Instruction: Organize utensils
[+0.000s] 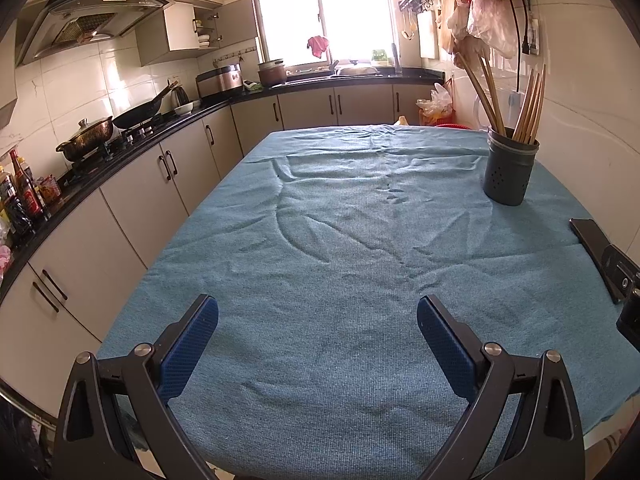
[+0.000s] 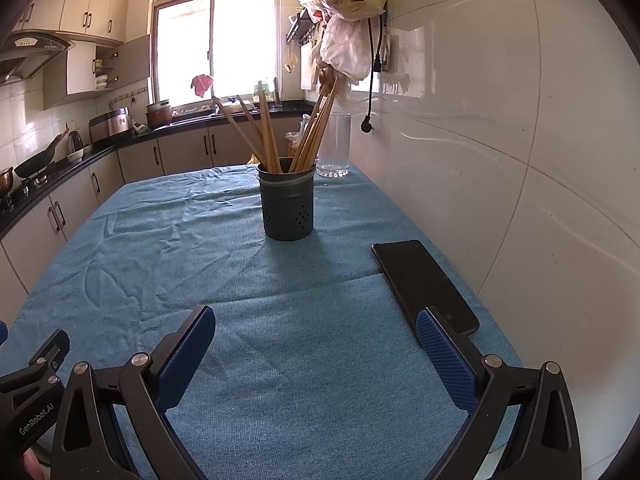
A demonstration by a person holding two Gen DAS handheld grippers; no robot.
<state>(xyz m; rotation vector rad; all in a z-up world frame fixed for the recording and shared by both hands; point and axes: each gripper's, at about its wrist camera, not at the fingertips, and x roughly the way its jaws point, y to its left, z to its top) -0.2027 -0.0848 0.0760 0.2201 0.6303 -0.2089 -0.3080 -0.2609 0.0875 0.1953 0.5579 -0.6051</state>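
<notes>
Chopsticks (image 2: pixel 272 136) all stand in holder (image 2: pixel 287 204); none left on bench (image 2: pixel 280 360); task apparently complete; both hand-held grippers, left (image 1: pixel 318 330) and right (image 2: pixel 316 340), spread apart, empty

We see a teal-blue woven cloth (image 2: pixel 320 320) under a dark grey holder (image 2: pixel 287 204) dotted with small holes, tan wooden chopsticks (image 2: pixel 268 132), a glossy black phone (image 2: pixel 424 280), and navy cross-hatched pads (image 1: pixel 188 348) on black frames.
</notes>
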